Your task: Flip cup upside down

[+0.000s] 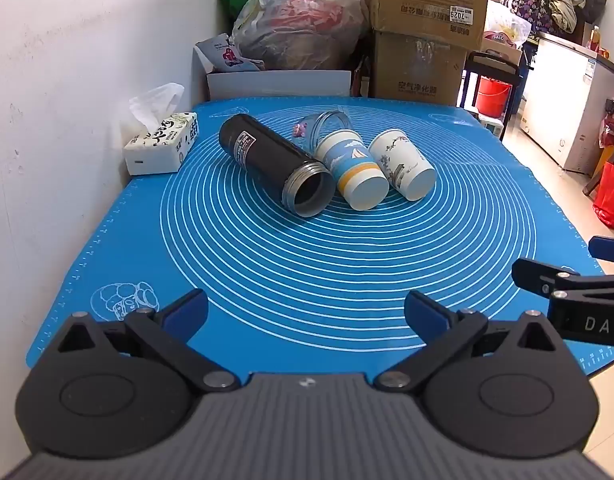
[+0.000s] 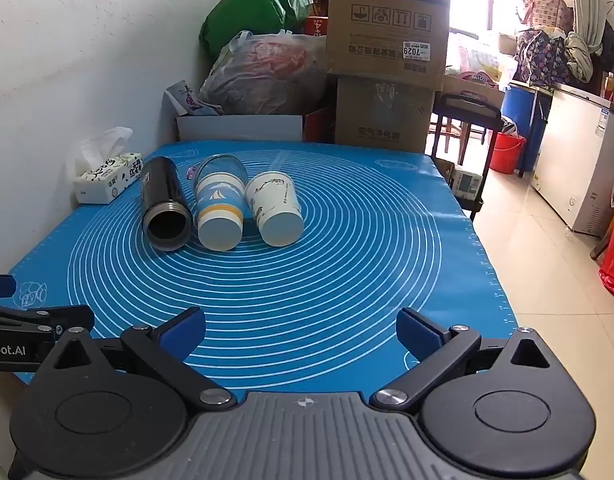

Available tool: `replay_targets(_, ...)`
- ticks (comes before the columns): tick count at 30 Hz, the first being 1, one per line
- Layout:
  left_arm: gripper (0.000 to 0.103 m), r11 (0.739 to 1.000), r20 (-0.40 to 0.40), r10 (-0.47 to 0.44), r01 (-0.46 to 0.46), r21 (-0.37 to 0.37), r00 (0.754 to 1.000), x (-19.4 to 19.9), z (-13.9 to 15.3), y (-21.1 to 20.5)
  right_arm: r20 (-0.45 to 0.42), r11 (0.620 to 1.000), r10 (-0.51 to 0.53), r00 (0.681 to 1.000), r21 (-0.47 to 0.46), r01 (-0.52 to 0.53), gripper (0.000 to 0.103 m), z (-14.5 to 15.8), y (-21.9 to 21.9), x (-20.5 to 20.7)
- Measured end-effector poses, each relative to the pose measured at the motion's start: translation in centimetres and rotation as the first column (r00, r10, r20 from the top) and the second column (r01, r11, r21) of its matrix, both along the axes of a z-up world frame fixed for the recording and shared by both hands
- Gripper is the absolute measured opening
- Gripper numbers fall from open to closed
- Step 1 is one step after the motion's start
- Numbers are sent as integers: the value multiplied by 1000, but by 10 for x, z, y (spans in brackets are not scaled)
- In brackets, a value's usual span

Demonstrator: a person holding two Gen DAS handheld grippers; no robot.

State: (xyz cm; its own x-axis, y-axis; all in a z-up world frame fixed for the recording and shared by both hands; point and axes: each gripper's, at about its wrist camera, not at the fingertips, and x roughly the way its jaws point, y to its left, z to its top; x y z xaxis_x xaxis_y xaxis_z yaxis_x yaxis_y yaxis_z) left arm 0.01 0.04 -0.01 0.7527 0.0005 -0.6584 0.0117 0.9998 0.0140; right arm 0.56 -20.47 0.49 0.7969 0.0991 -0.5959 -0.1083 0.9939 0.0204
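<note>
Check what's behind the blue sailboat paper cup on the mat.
Behind the blue sailboat paper cup lies a clear glass on its side, mouth facing away. A small purple item sits beside it, mostly hidden; what it is cannot be told.

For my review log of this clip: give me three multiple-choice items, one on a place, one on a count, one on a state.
1. Where is the tissue pack?
A. by the wall, left of the flask
B. between the paper cups
C. under the mat

2. How many paper cups lie on the mat?
A. one
B. two
C. four

3. How is the flask?
A. upright, capped
B. upside down
C. on its side, mouth open

Key:
1. A: it sits at the mat's left edge against the wall.
2. B: the blue cup and the white cup lie side by side, bases toward the cameras; a clear cup lies behind them.
3. C: its threaded mouth faces the cameras.

The left gripper and right gripper hold nothing, fingers apart.
</note>
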Motion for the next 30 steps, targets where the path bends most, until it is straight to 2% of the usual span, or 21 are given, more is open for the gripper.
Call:
replay_targets(1, 103, 1000, 2, 0, 0, 16, 1000, 0, 0, -1, 0, 1000, 0, 1000, 0, 0, 103, 0, 0, 0)
replay_targets(30, 103, 1000, -7, 0, 0, 6, 1000, 0, -6, -1, -5, 1000, -2, 1000, -15, 2, 103, -8, -4, 0)
